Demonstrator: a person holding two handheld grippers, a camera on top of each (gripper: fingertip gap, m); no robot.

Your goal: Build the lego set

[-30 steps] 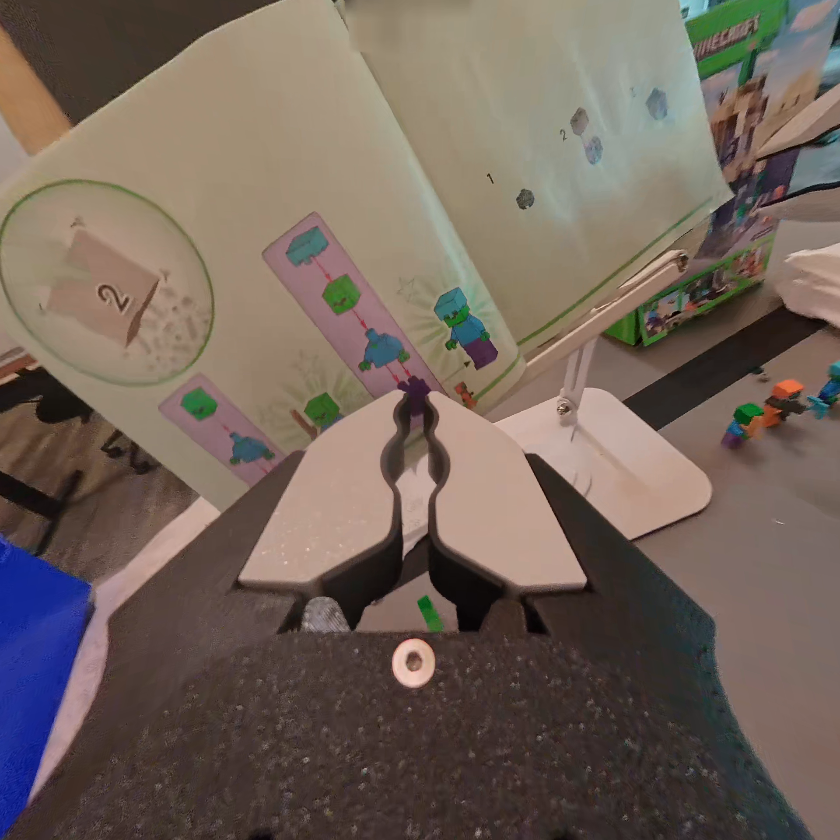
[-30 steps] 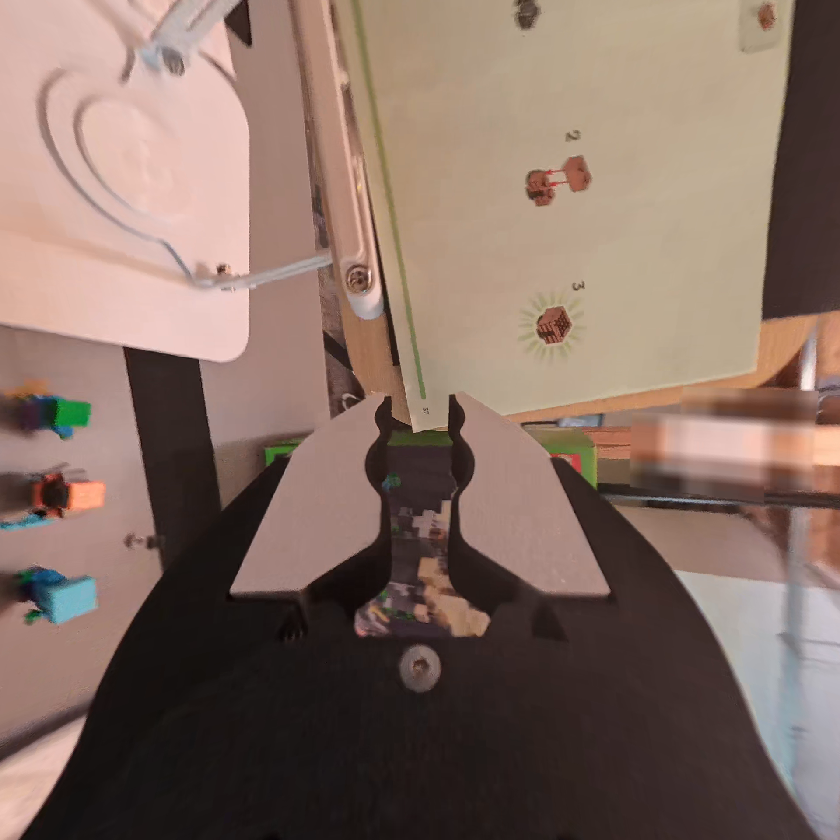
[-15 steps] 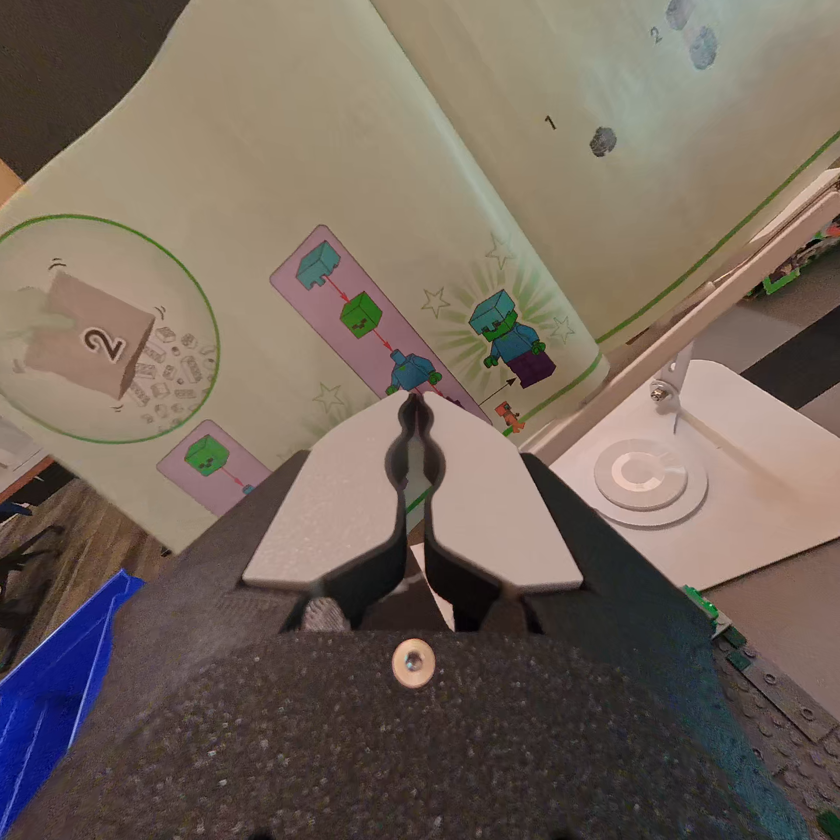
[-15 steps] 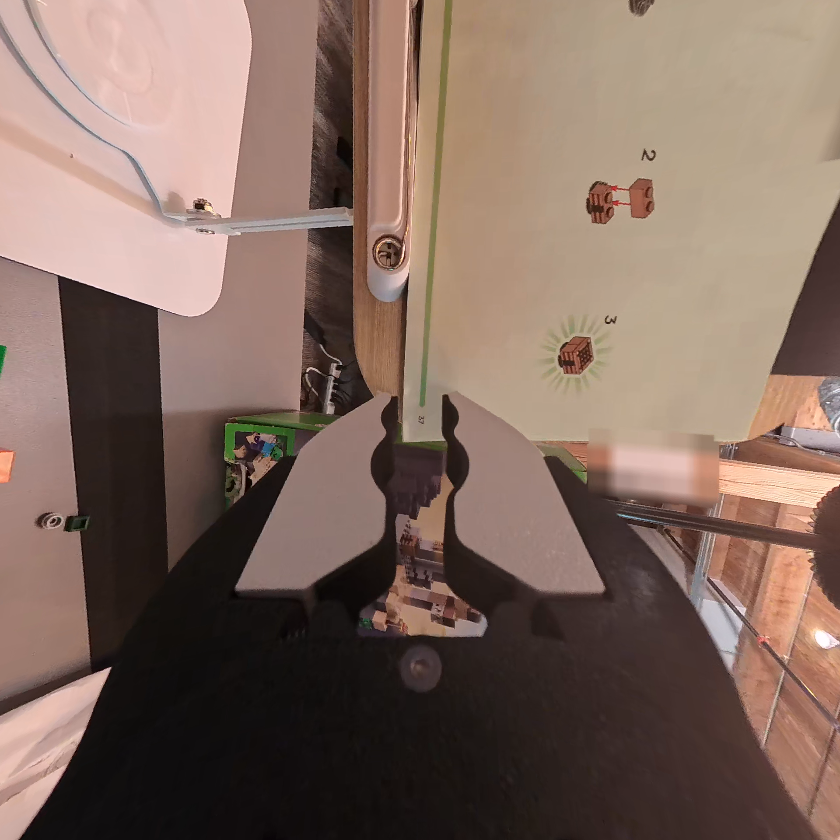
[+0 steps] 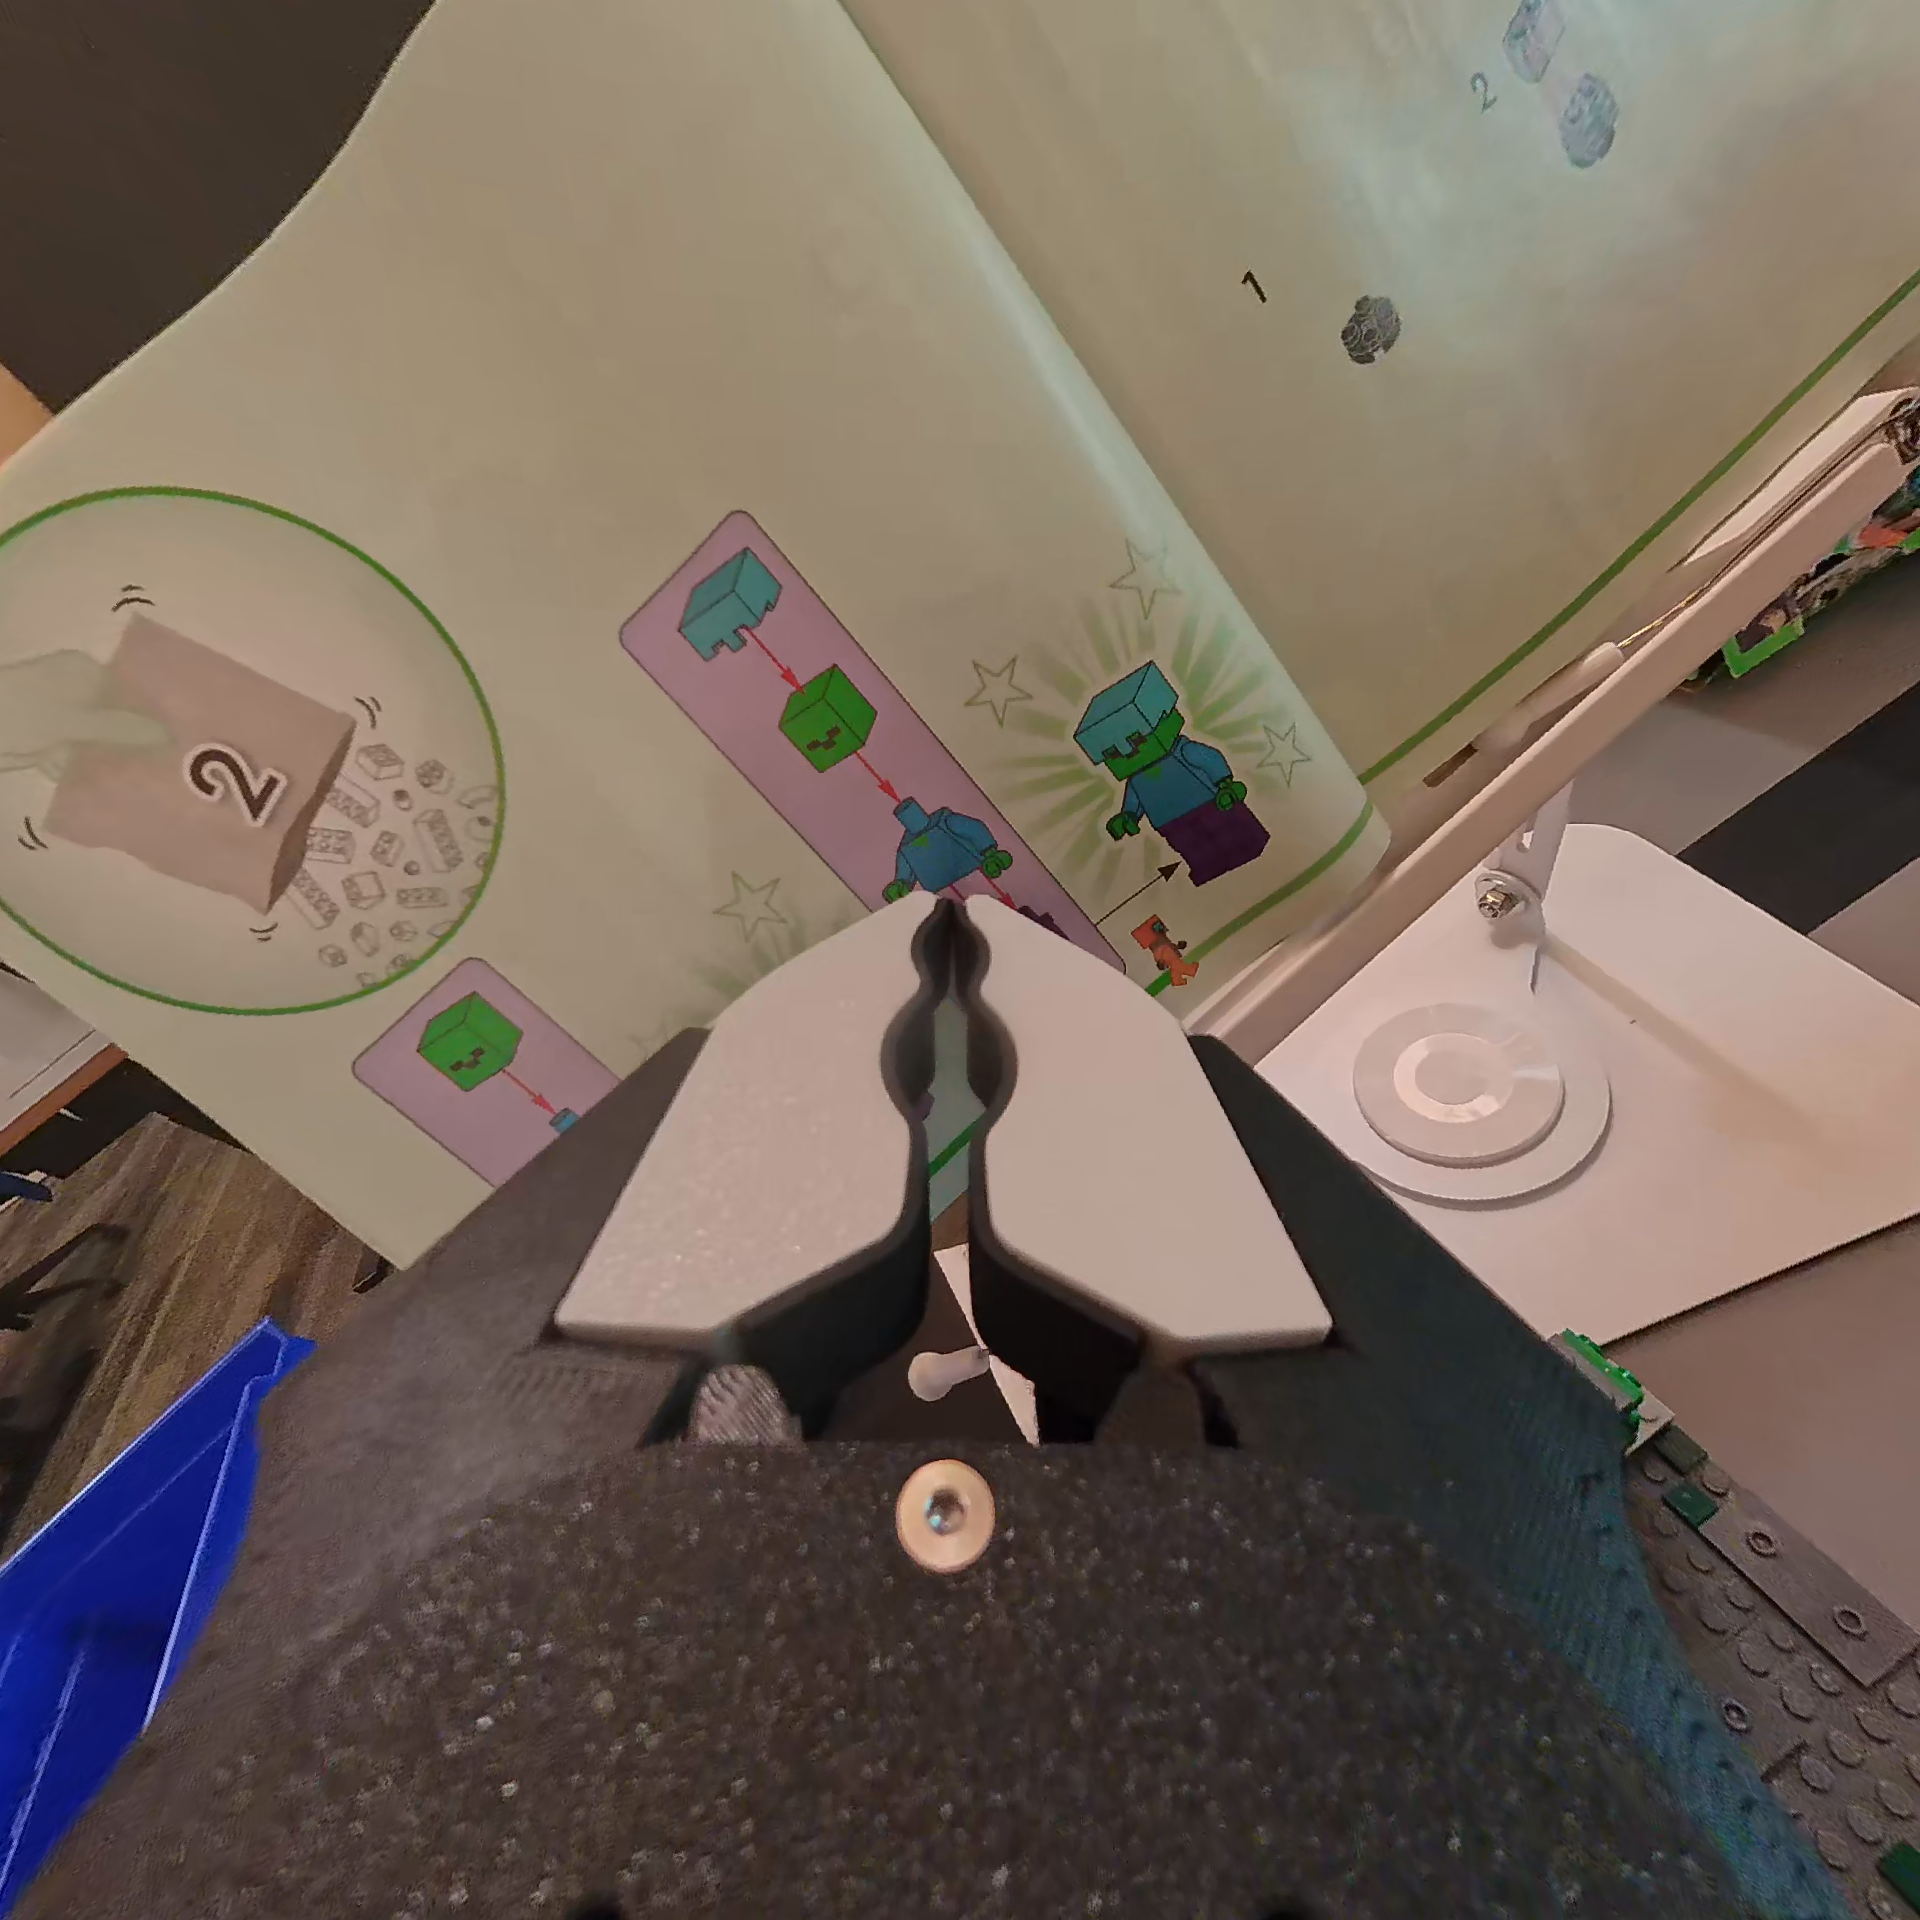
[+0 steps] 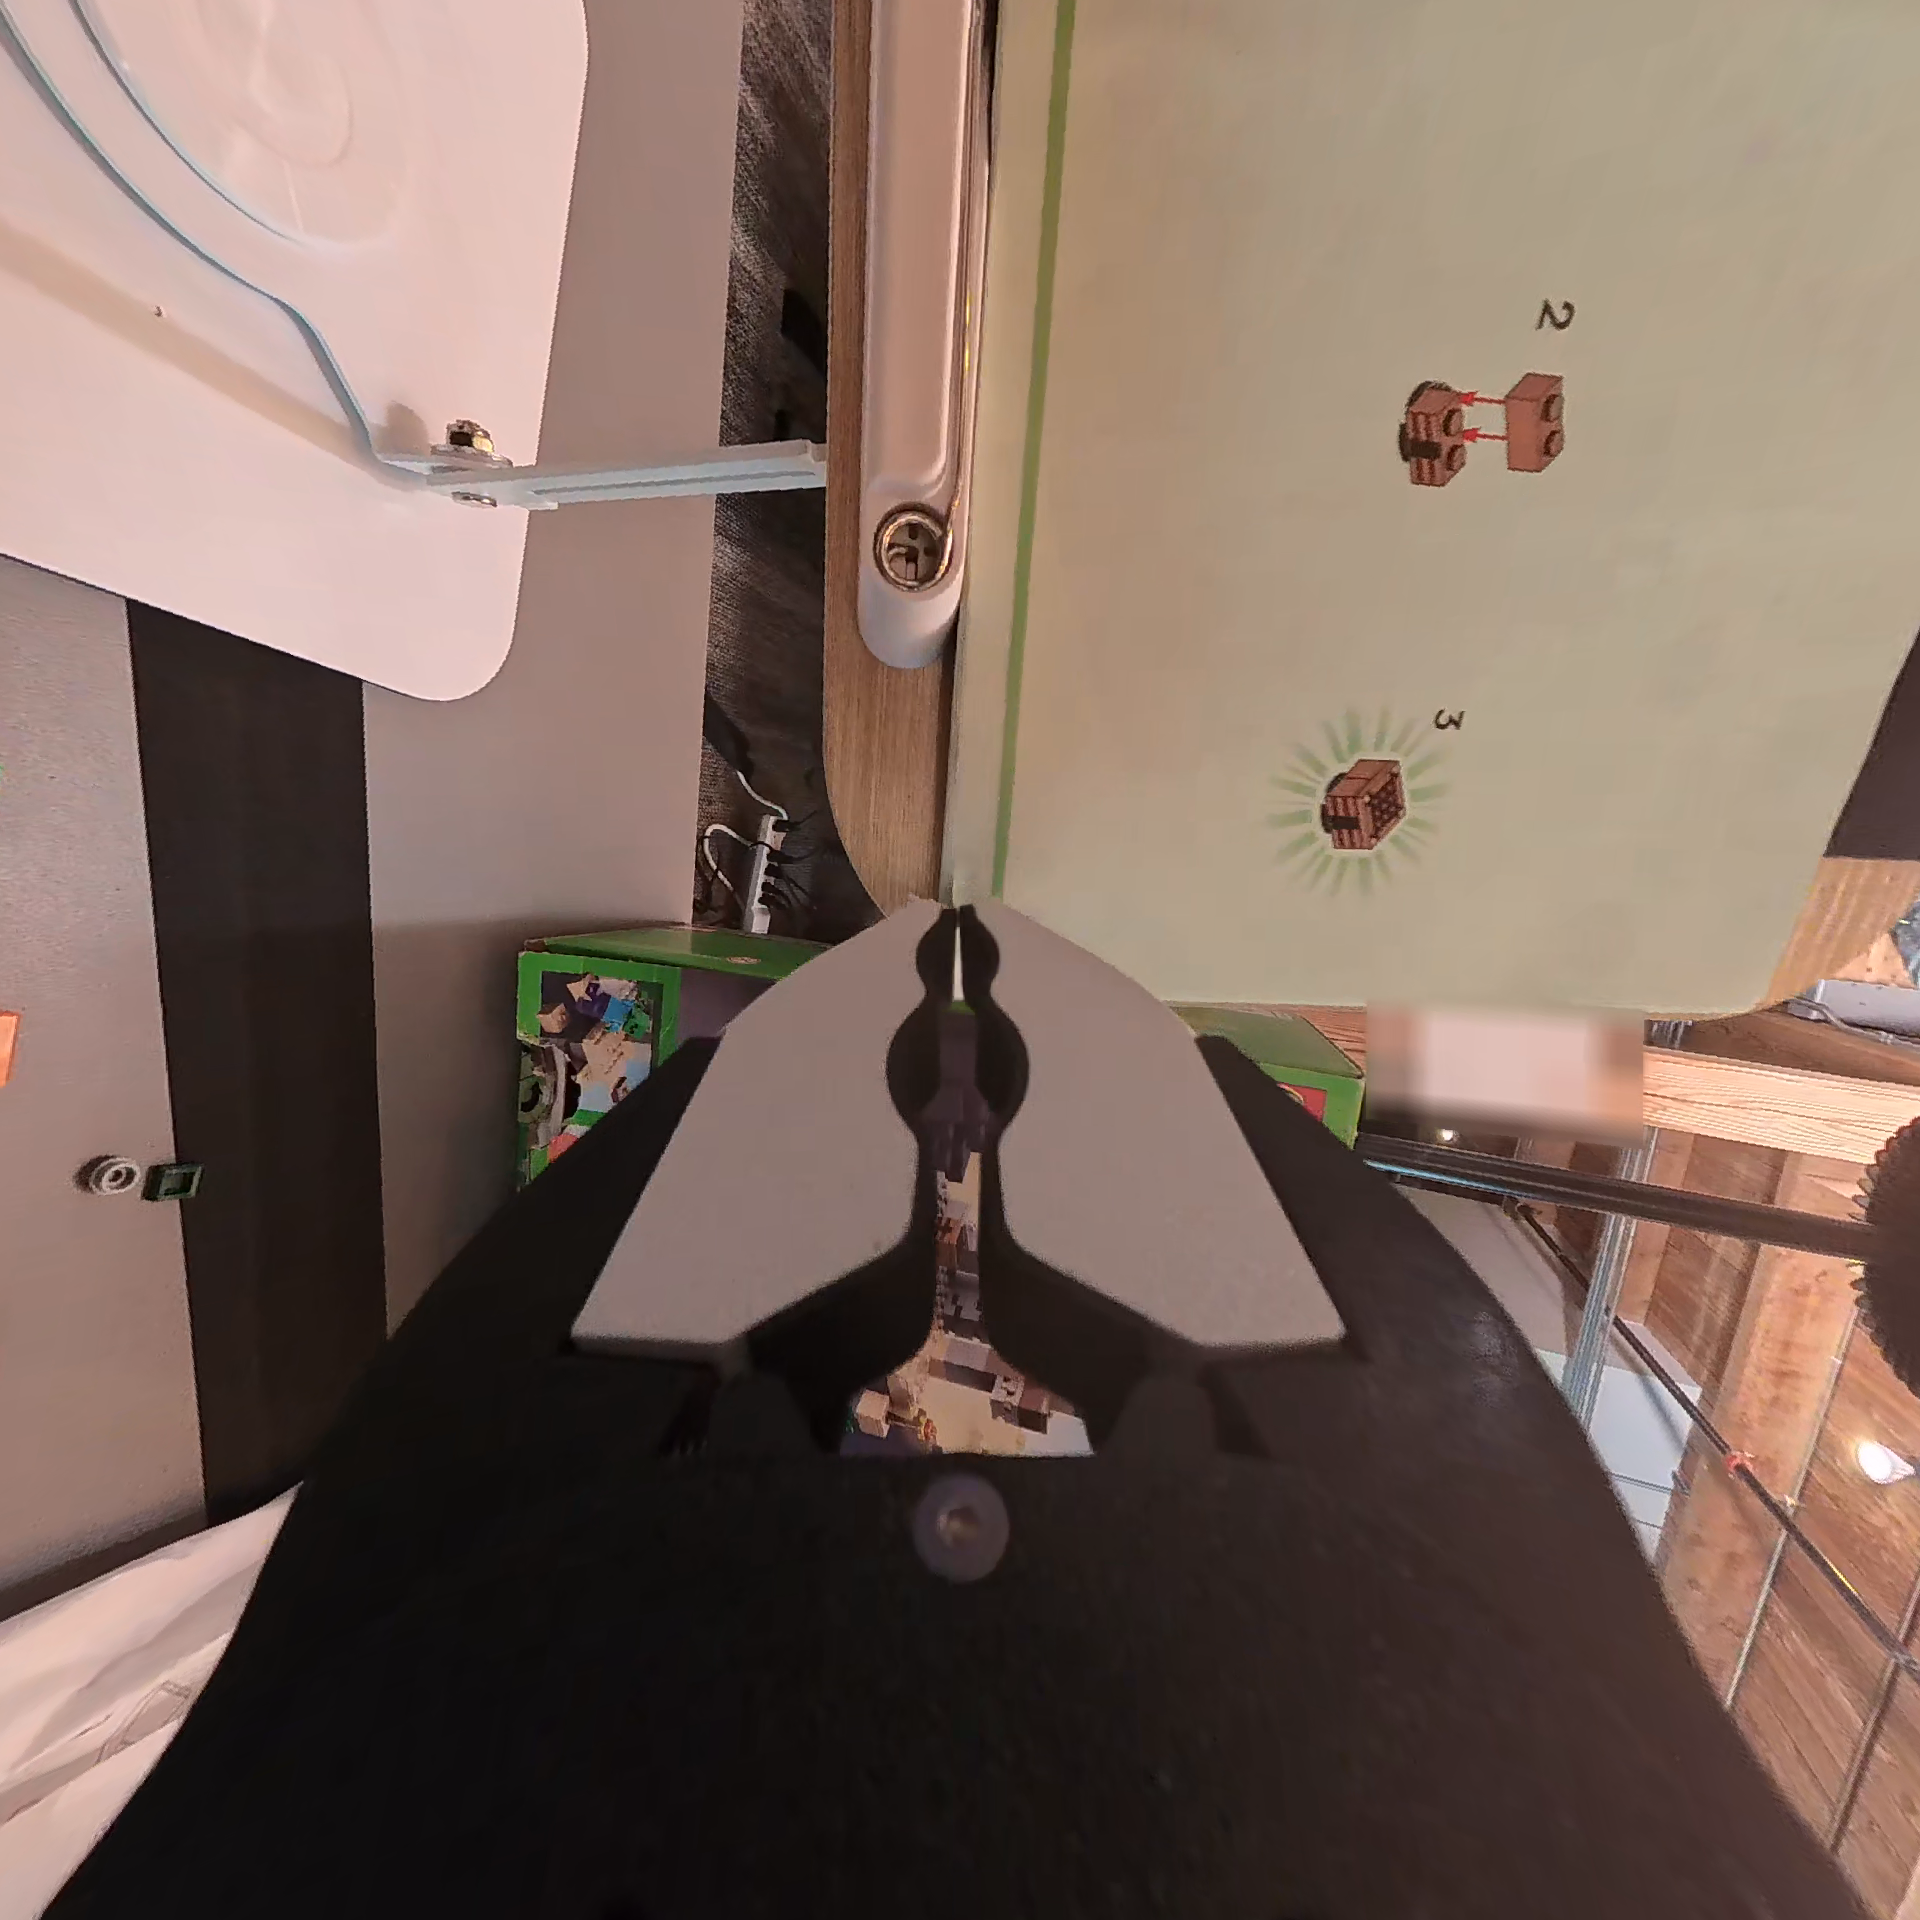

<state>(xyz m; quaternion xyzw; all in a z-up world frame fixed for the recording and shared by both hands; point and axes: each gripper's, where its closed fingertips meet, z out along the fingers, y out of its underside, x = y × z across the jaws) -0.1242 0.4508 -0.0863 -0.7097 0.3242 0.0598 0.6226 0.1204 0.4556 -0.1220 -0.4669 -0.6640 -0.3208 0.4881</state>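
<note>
The pale green instruction booklet [image 5: 727, 416] stands open on a white stand [image 5: 1662, 1039]. My left gripper [image 5: 951, 914] is shut, its tips over the lower part of the left page by the printed figure steps. I see nothing held in it. In the right wrist view the booklet's right page [image 6: 1455, 520] runs along the stand's ledge [image 6: 914, 312]. My right gripper [image 6: 956, 920] is shut on the page's lower corner, and a thin sliver of paper shows between the tips.
A blue bin [image 5: 104, 1610] is at the lower left. A grey studded baseplate [image 5: 1766, 1662] lies at the lower right. A green set box [image 6: 592, 1039] stands behind the right gripper. Two small loose pieces [image 6: 114, 1177] lie on the table, and a white bag [image 6: 104, 1714] is near. Left tips to right tips: about 25 centimeters. The right gripper is farther from the grey studded baseplate [image 5: 1766, 1662], some 30 centimeters, than the left, some 25 centimeters.
My right gripper was open around the page corner and has shut on it. My left gripper stayed shut and moved closer to the left page.
</note>
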